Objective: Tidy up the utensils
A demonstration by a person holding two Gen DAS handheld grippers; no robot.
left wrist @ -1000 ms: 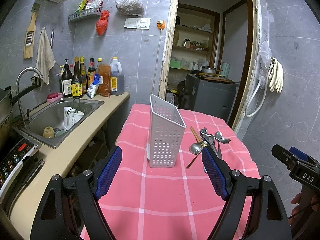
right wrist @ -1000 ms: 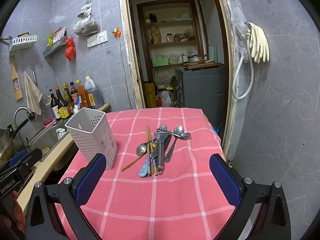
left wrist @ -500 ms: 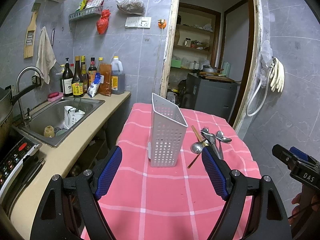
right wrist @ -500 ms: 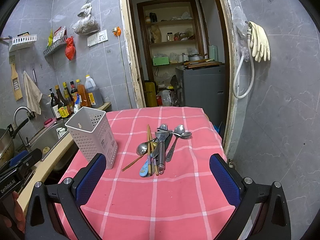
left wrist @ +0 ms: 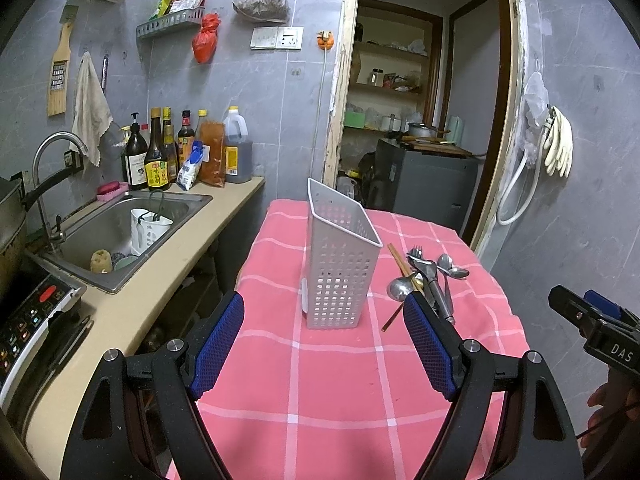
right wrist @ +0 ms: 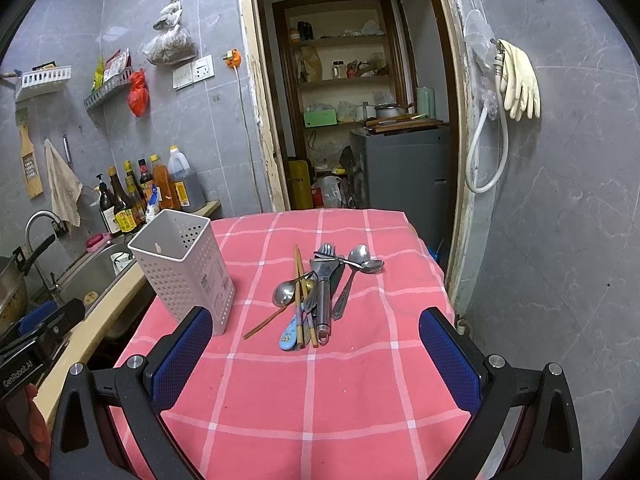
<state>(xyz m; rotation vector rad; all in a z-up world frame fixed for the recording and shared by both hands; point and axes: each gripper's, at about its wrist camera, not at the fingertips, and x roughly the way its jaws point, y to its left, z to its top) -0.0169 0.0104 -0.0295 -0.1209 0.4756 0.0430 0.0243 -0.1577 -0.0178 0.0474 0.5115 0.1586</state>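
**Nothing sorted yet: the holder stands empty, the utensils lie in a heap**

The white holder (right wrist: 182, 270) stands upright on the pink checked tablecloth (right wrist: 312, 392), toward the sink side, and what shows of its inside through the open top is bare. The utensils (right wrist: 316, 294) lie just beside it in one overlapping pile: spoons, a fork, wooden chopsticks (right wrist: 305, 292), and a blue-handled spoon (right wrist: 291, 330) at the near end. By the look of it the whole job is left to do.

The left gripper (left wrist: 324, 346) hangs spread wide with nothing between its blue pads, lined up on the holder. The right gripper (right wrist: 316, 360) is also spread wide and empty, facing the pile.

The near half of the cloth is bare, so both have room to come in low. The holder sits near the table's left edge, with the counter (left wrist: 132, 304) and sink (left wrist: 120, 236) below that side; a push there could tip it off. On the right the cloth drops away close to the tiled wall (right wrist: 560, 240), leaving little room to swing out.
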